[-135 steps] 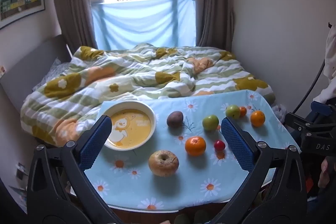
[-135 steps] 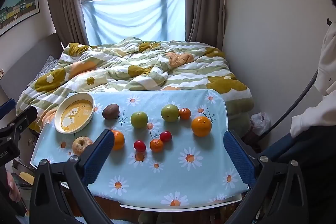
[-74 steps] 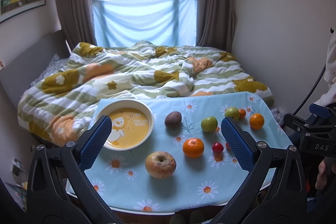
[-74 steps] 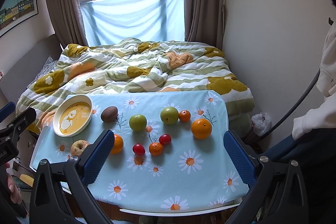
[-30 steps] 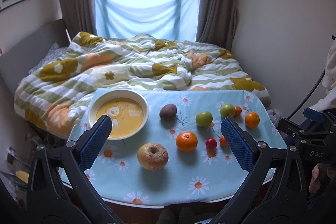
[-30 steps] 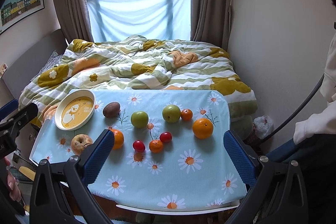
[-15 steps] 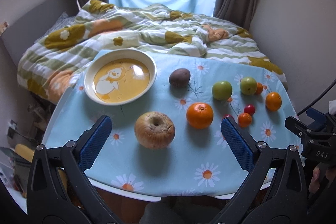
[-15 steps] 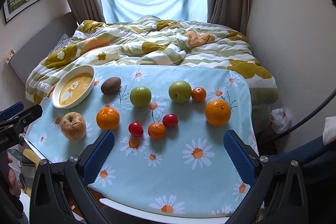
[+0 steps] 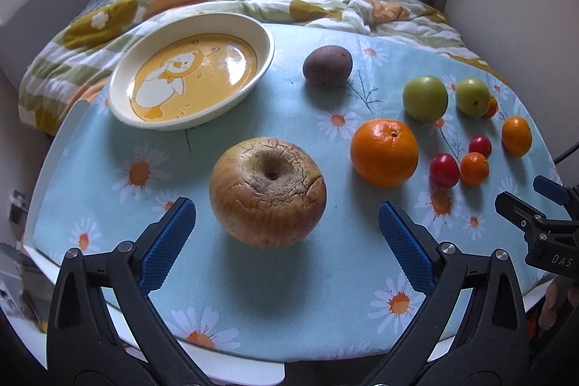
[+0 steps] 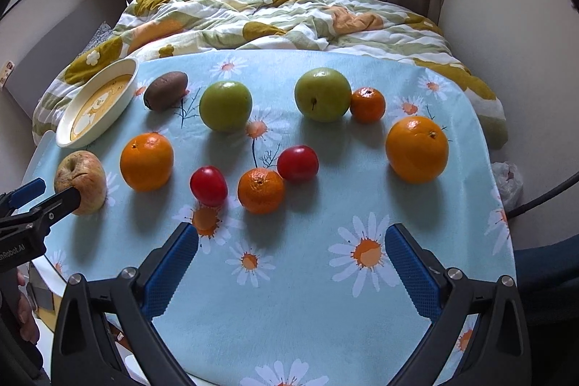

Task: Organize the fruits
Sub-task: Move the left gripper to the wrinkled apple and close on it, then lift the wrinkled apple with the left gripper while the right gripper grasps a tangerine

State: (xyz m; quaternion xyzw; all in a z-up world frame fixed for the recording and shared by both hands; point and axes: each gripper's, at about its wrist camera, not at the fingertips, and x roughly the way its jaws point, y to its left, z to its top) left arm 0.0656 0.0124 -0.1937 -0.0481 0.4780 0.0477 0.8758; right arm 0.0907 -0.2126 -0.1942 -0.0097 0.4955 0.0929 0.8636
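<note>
The wrinkled apple (image 9: 267, 192) sits near the table's (image 9: 108, 241) front left edge, on the daisy cloth (image 9: 253, 277), with the left gripper (image 9: 286, 223) spread wide on either side of it, touching nothing. At the apple's 11 o'clock lies the empty duck plate (image 9: 266, 51), at 1 o'clock a kiwi (image 9: 327, 66), at 3 o'clock an orange (image 9: 383, 152). The right gripper (image 10: 291, 254) hangs open over bare cloth, a mandarin (image 10: 260, 190) and two red fruits at its 12 o'clock.
</note>
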